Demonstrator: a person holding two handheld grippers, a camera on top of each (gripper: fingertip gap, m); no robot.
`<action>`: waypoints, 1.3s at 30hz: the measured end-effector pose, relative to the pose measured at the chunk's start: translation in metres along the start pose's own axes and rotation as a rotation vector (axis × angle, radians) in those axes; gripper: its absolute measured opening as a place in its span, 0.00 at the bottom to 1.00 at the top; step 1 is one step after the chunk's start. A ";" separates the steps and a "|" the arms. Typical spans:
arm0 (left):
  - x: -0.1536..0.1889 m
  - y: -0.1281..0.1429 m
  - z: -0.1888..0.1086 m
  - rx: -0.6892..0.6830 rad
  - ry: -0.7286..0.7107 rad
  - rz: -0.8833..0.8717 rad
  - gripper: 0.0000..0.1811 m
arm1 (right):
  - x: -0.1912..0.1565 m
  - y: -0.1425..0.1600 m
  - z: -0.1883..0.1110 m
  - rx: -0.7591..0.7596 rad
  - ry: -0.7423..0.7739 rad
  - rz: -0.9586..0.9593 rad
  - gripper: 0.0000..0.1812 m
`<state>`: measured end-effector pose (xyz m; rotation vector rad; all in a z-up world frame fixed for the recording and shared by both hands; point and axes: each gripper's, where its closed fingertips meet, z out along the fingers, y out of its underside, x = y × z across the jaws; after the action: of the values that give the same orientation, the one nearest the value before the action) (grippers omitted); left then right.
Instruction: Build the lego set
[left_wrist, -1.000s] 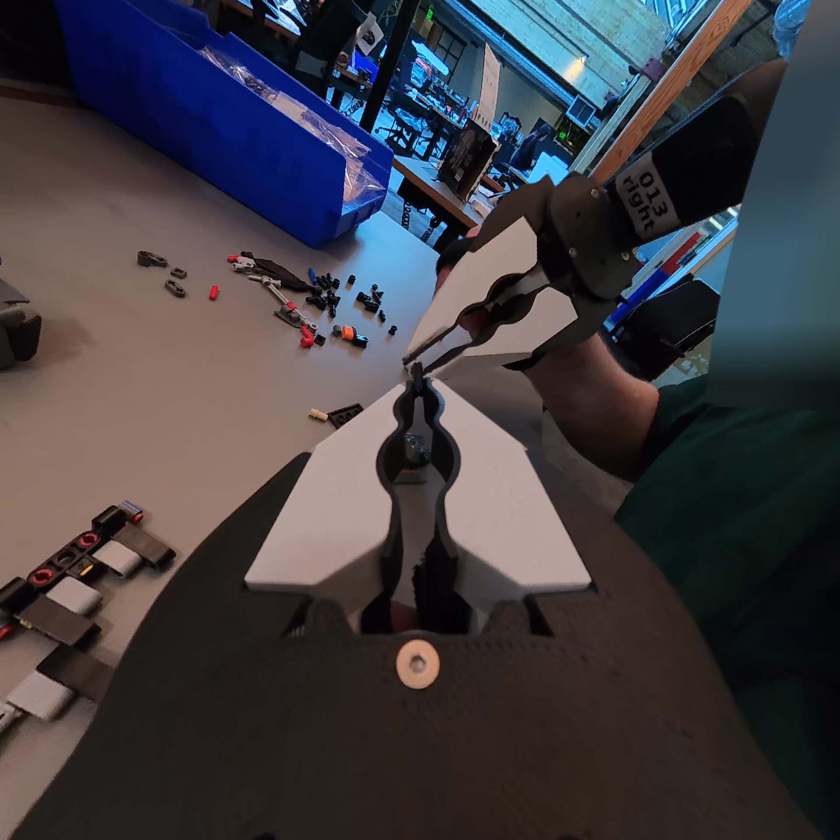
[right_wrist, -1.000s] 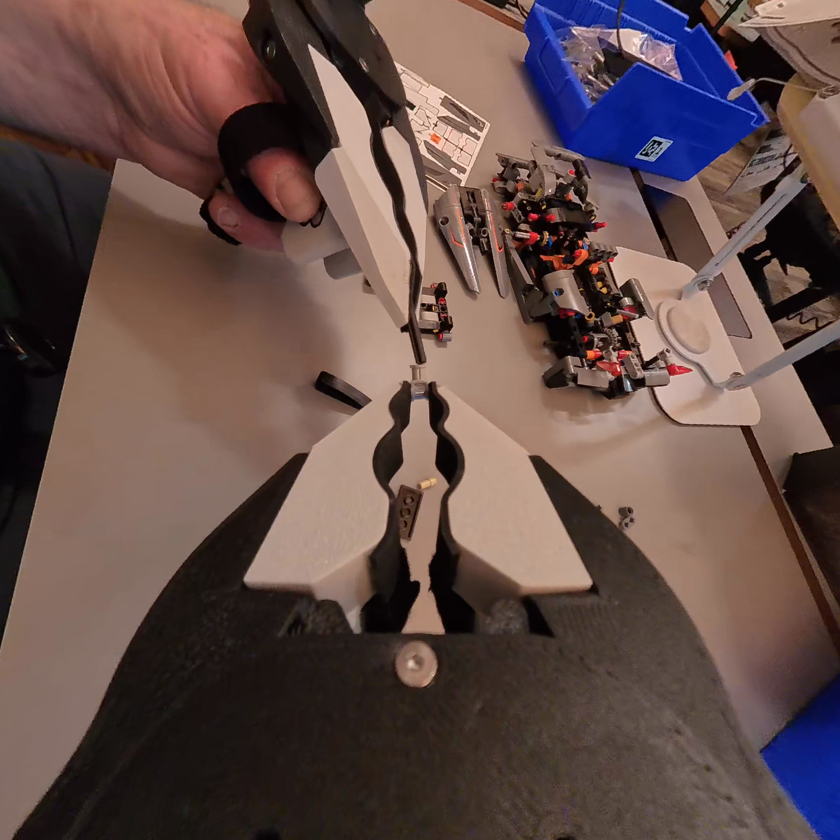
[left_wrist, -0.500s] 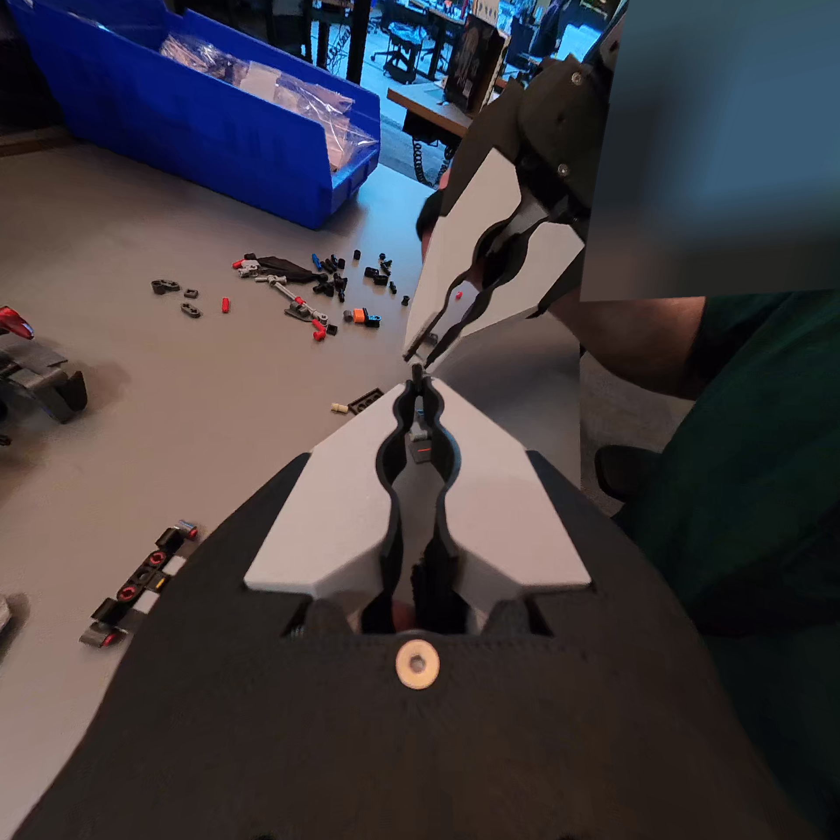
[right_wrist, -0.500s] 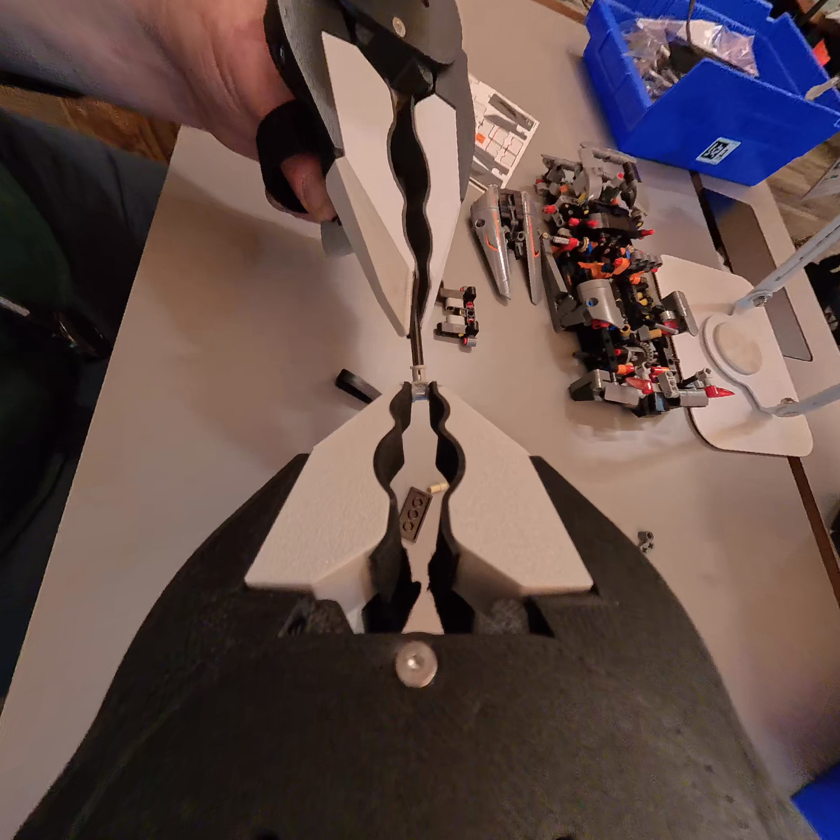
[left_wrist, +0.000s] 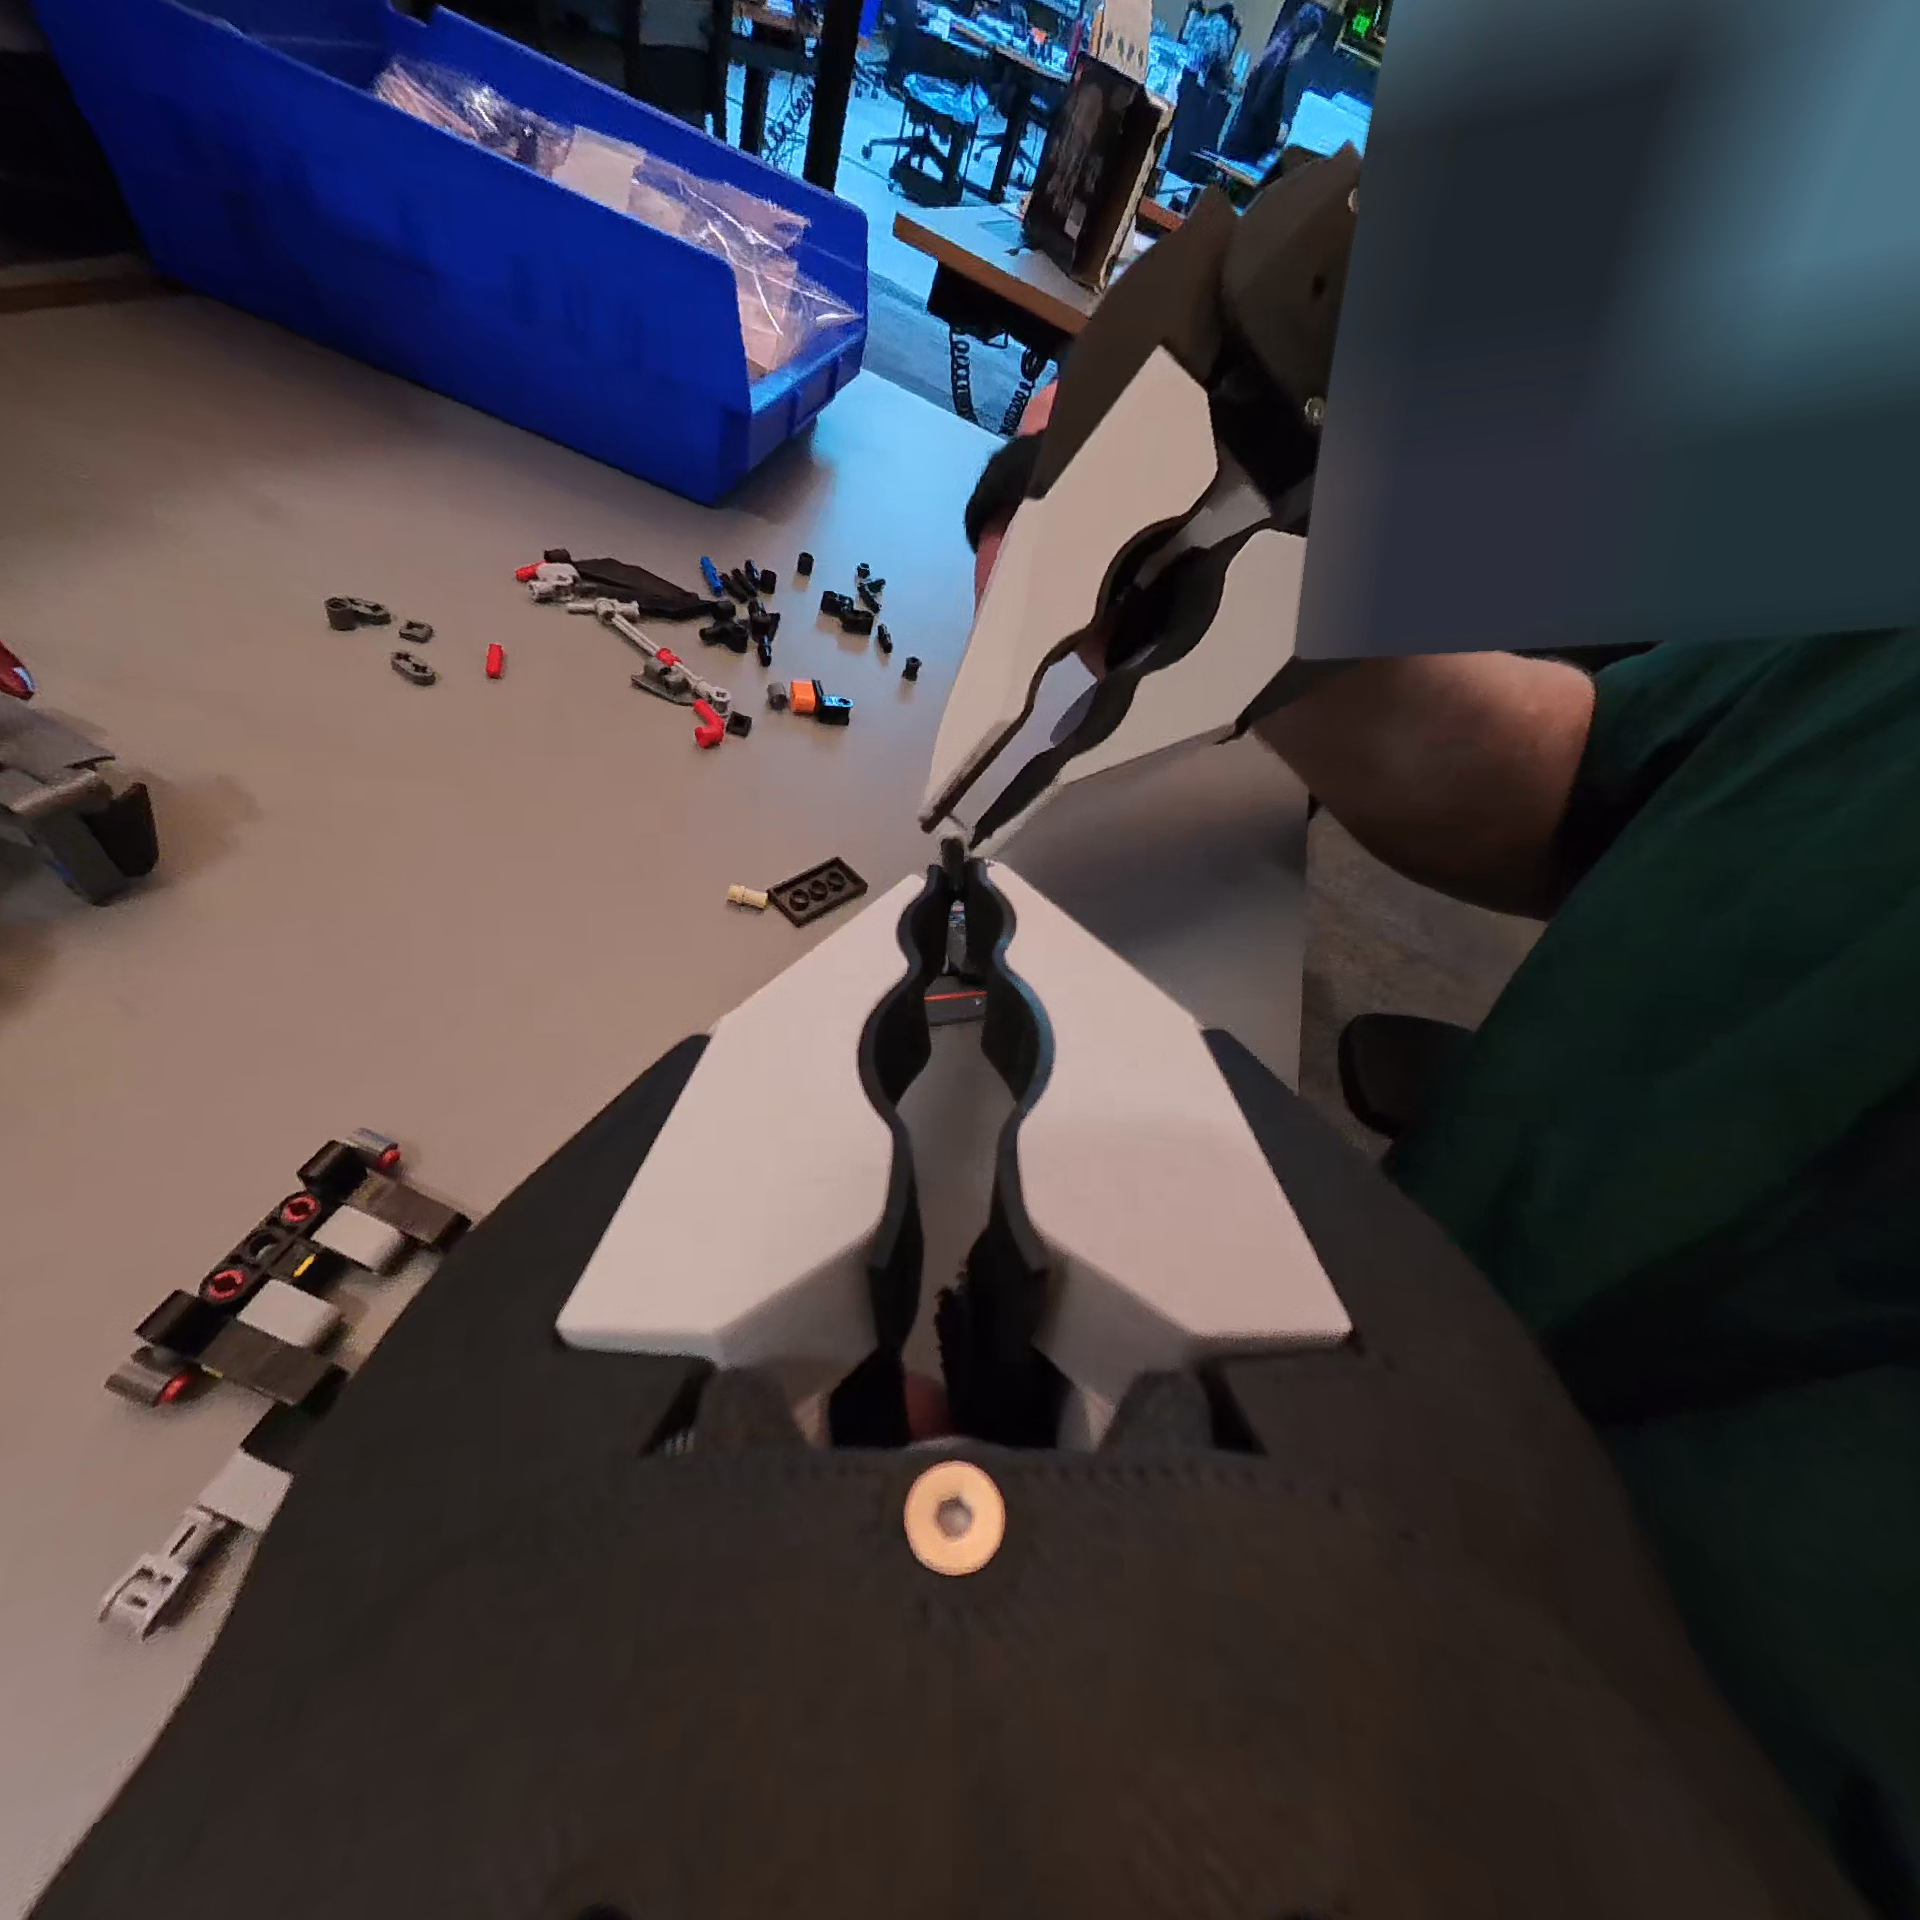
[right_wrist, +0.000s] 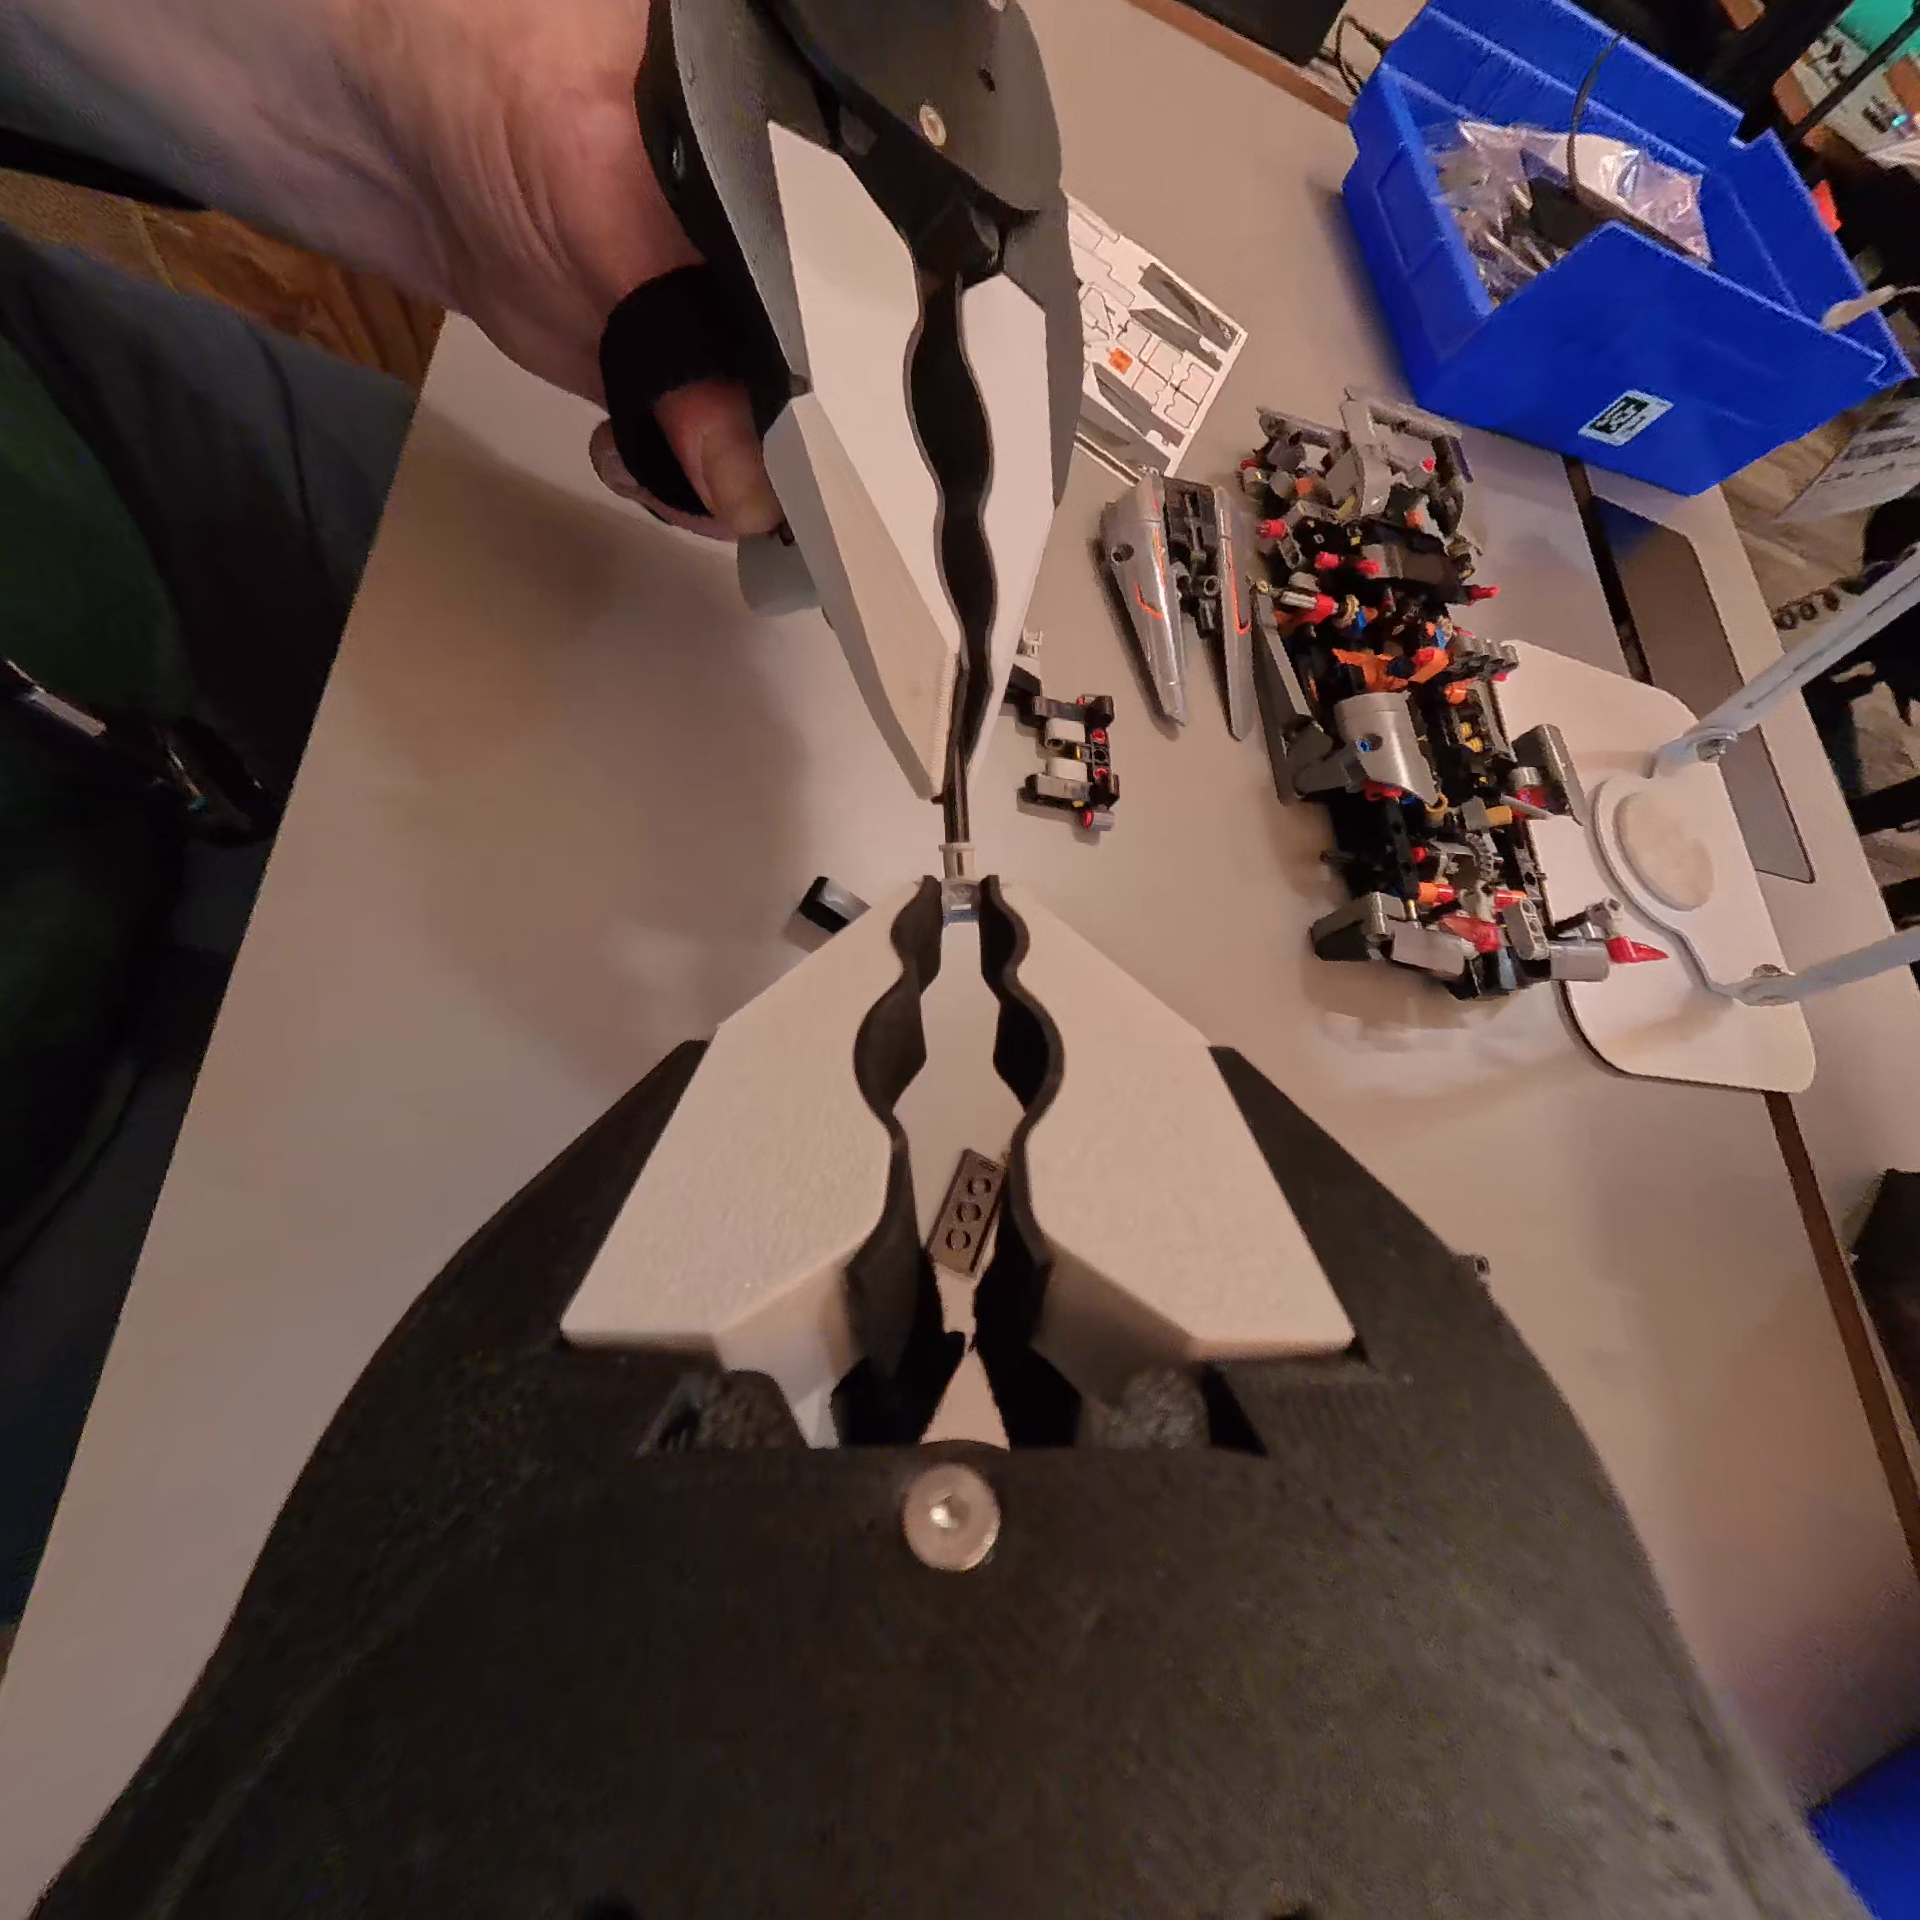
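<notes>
So I'm mid-air joining two tiny Technic bits, tip to tip above the grey table (right_wrist: 436, 935). My left gripper (left_wrist: 954, 871) is pinching a thin black axle (right_wrist: 957, 805) right at its tips, jaws pressed together on it. My right gripper (right_wrist: 958, 896) is nipping a small light grey connector (right_wrist: 958, 878) between its tips, and in the right wrist view the axle's end is sitting right at the connector's collar. Can't honestly tell if it's seated or just touching.

Rest of the set is waiting: the big half-built chassis (right_wrist: 1423, 748) is lying off to the right by the blue bin (right_wrist: 1621, 312), two grey pointed panels (right_wrist: 1174, 592) beside it, and a black three-hole plate (left_wrist: 818, 890) with a tan pin (left_wrist: 746, 897) is down on the table below my tips. A loose pile of small parts (left_wrist: 727, 634) is further out.

Next bit, I reckon, is keeping both pieces dead in line and pushing straight along the axle. Any tilt and that little connector is probably popping out of my grip.
</notes>
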<state>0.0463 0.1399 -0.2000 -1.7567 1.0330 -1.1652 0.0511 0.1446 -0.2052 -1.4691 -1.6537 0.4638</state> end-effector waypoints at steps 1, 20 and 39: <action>0.000 -0.001 -0.001 0.008 0.005 -0.012 0.01 | 0.000 0.000 0.001 0.000 0.003 0.003 0.02; -0.011 0.055 -0.007 -0.206 -0.178 0.003 0.14 | -0.031 0.037 -0.019 -0.063 0.015 0.233 0.03; -0.035 0.088 0.016 -0.391 -0.351 0.030 0.15 | -0.029 0.037 -0.025 -0.063 0.070 0.255 0.03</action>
<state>0.0346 0.1420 -0.2949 -2.1431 1.1146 -0.6266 0.0922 0.1201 -0.2293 -1.7336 -1.4451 0.4968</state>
